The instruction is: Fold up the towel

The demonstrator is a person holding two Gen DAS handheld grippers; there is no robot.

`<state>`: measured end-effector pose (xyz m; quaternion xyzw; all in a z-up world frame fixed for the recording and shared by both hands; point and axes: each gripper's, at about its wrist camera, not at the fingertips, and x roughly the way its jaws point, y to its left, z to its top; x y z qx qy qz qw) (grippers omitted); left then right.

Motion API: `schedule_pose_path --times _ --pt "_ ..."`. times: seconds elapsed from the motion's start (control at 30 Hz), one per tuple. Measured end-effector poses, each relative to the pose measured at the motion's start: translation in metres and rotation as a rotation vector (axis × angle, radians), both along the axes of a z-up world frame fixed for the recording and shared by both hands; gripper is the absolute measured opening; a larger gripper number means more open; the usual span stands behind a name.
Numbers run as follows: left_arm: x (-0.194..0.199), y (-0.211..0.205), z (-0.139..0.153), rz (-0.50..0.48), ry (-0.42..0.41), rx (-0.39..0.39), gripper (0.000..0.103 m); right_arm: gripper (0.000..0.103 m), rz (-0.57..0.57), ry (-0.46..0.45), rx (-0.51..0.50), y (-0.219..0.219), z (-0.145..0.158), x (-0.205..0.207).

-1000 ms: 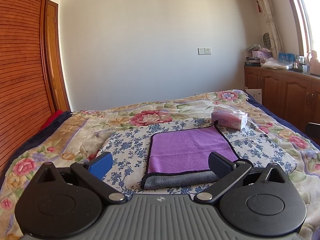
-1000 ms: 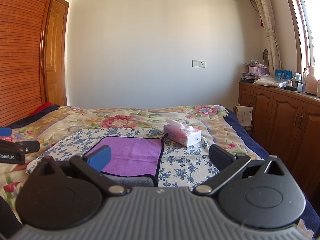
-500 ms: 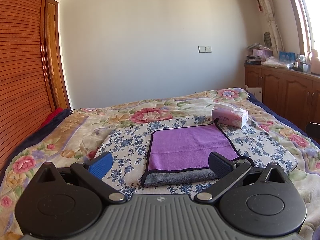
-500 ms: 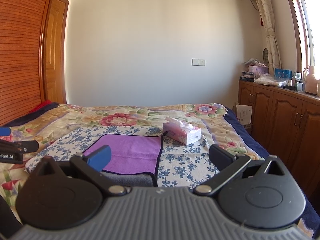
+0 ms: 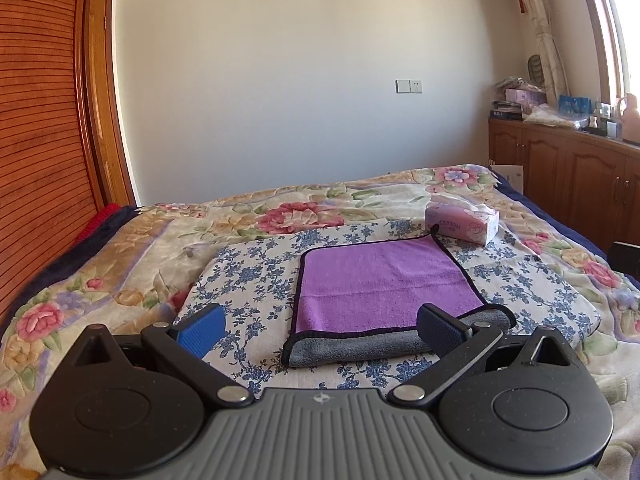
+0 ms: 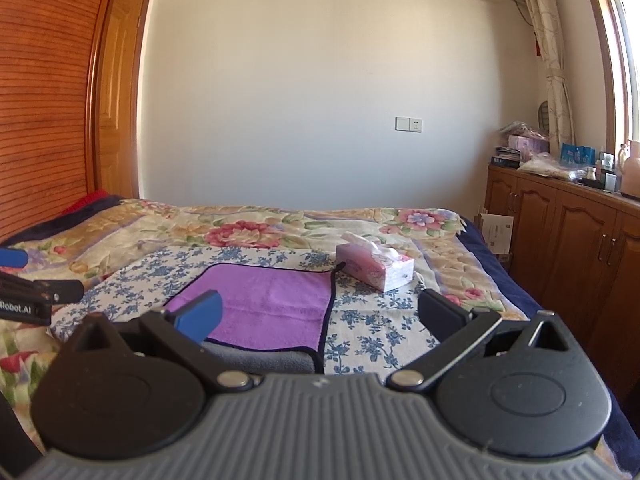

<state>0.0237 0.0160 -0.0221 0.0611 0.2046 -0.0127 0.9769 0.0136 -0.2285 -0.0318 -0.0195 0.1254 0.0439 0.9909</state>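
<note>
A purple towel with a black hem and grey underside lies folded flat on a blue-flowered cloth on the bed. Its grey folded edge faces me. It also shows in the right wrist view. My left gripper is open and empty, held above the bed just short of the towel's near edge. My right gripper is open and empty, above the towel's near right corner. The left gripper's side shows at the left edge of the right wrist view.
A pink tissue box sits just beyond the towel's far right corner; it also shows in the right wrist view. A floral quilt covers the bed. Wooden cabinets stand at the right, a slatted wardrobe at the left.
Both grippers have drawn back and risen slightly from the towel. They stay open and empty. The towel has not moved.
</note>
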Motion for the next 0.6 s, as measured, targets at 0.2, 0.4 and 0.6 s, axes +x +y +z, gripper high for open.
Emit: schedule_pose_path --times 0.2,0.4,0.6 --pt "0.015 0.005 -0.001 0.000 0.019 -0.005 0.103 0.103 0.020 0.019 -0.003 0.008 -0.002 0.011" --pt "0.037 0.011 -0.002 -0.010 0.037 -0.006 0.103 0.103 0.043 0.059 -0.003 0.015 -0.004 0.024" --pt "0.062 0.016 -0.007 -0.034 0.066 -0.013 0.103 0.103 0.070 0.121 -0.017 0.019 -0.012 0.043"
